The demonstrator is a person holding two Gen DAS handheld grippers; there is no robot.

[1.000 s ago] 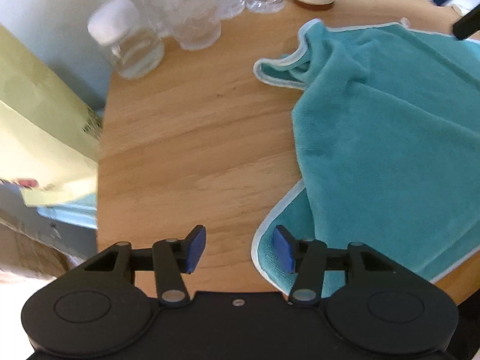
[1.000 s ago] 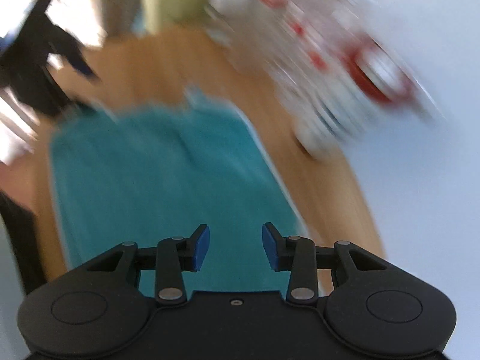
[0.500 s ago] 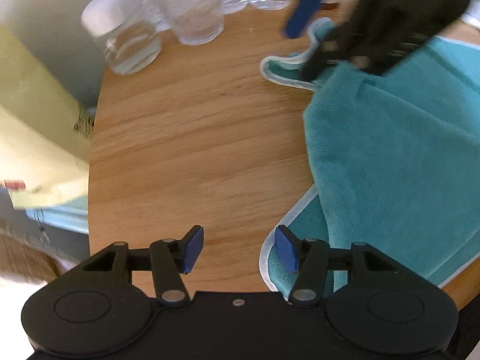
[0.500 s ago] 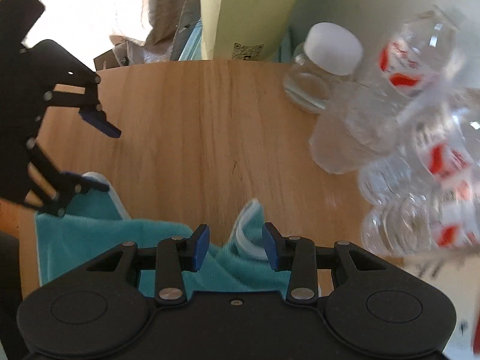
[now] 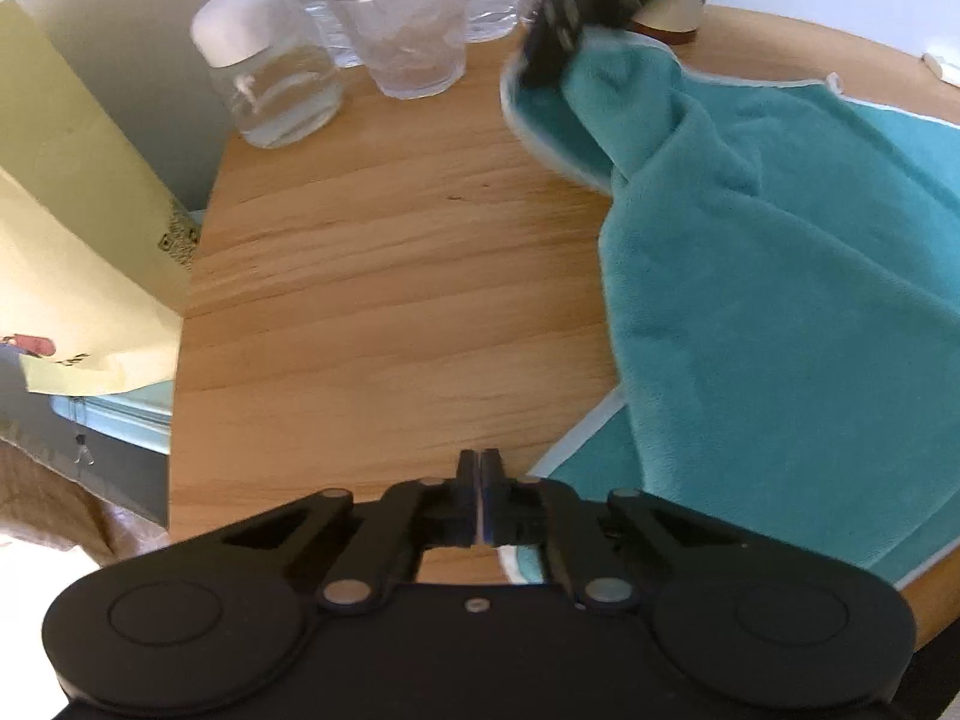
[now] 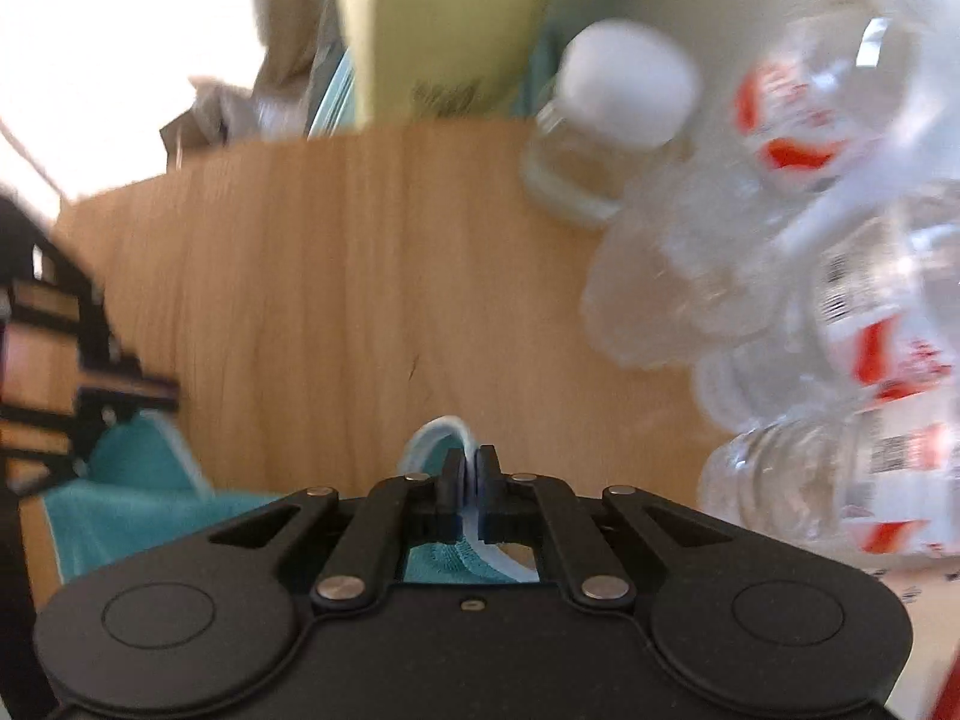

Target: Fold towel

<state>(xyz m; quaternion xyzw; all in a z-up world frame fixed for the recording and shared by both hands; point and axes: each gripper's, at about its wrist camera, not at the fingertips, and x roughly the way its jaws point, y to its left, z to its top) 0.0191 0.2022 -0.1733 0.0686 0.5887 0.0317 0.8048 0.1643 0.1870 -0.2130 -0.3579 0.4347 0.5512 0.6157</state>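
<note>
A teal towel (image 5: 780,270) with a white hem lies rumpled on the right part of the round wooden table (image 5: 390,270). My left gripper (image 5: 480,468) is shut at the towel's near corner, where the hem runs in under its right finger. My right gripper (image 6: 471,468) is shut on the far corner, and a loop of white hem (image 6: 441,435) sticks out past its pads. The left wrist view shows the right gripper (image 5: 540,69) as a blurred black shape on that corner. The left gripper (image 6: 153,393) appears at the left edge of the right wrist view, touching the teal corner (image 6: 138,468).
A glass jar with a white lid (image 5: 270,78), a glass tumbler (image 5: 408,24) and several clear plastic bottles (image 6: 840,300) crowd the table's far edge beside the right gripper. A yellow-green paper bag (image 5: 78,240) stands off the table's left side. A pale cup (image 5: 675,6) stands behind the towel.
Both grippers have gone from open to shut. The right gripper swept across the towel to its far corner by the bottles. The left gripper stayed at the near corner.
</note>
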